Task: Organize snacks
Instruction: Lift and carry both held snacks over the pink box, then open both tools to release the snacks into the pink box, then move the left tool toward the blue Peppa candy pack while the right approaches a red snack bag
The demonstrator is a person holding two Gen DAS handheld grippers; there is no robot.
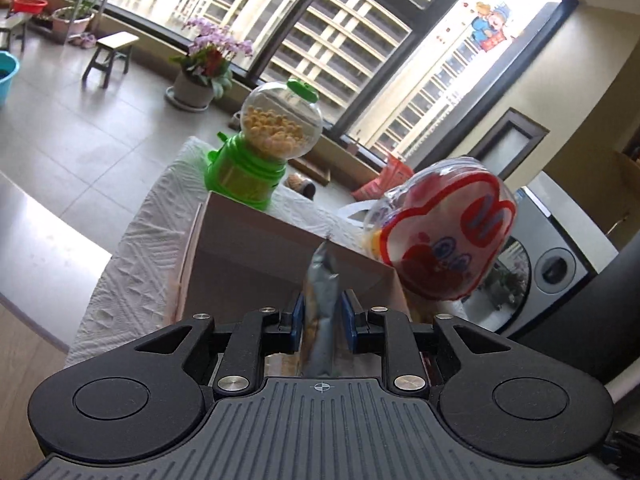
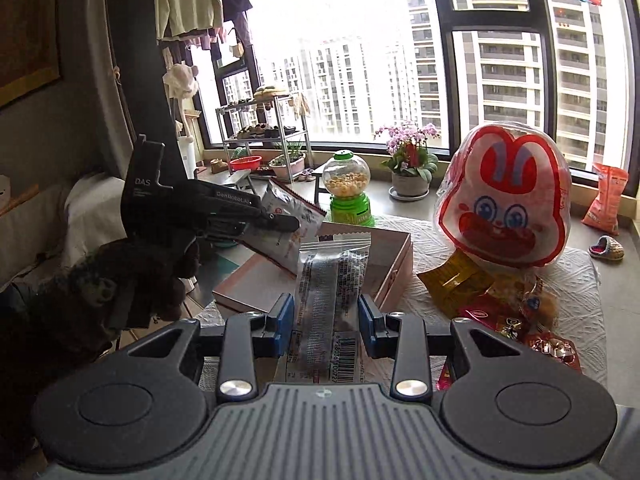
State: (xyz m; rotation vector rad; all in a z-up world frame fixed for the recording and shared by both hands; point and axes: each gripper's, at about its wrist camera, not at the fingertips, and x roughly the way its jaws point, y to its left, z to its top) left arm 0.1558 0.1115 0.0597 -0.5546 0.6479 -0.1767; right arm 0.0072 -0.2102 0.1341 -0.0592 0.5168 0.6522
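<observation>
Standing on the white-covered table (image 2: 576, 280), the open pink box (image 2: 394, 258) shows bare walls, and its floor is hidden from both cameras, so what it holds cannot be told. Just behind it the green candy dispenser (image 1: 262, 148) has its clear globe about half full of small yellow balls. To the right of the box, a clear rabbit-face bag (image 2: 506, 196) stands upright on a heap of gold and red wrapped snacks (image 2: 496, 304).

In the left wrist view the left gripper (image 1: 323, 316) has a grey snack packet (image 1: 320, 304) between its blue pads; the jaws are nearly closed, but a thin gap seems to show on the packet's right side, so whether they grip it cannot be told. From the right wrist view that gripper and its white-printed packet (image 2: 292, 220) hang above the box's left edge, carried by a dark-gloved hand (image 2: 136, 276).

The right gripper (image 2: 326, 320) is clenched on a clear barcoded packet (image 2: 330, 280), held upright in front of the box.
</observation>
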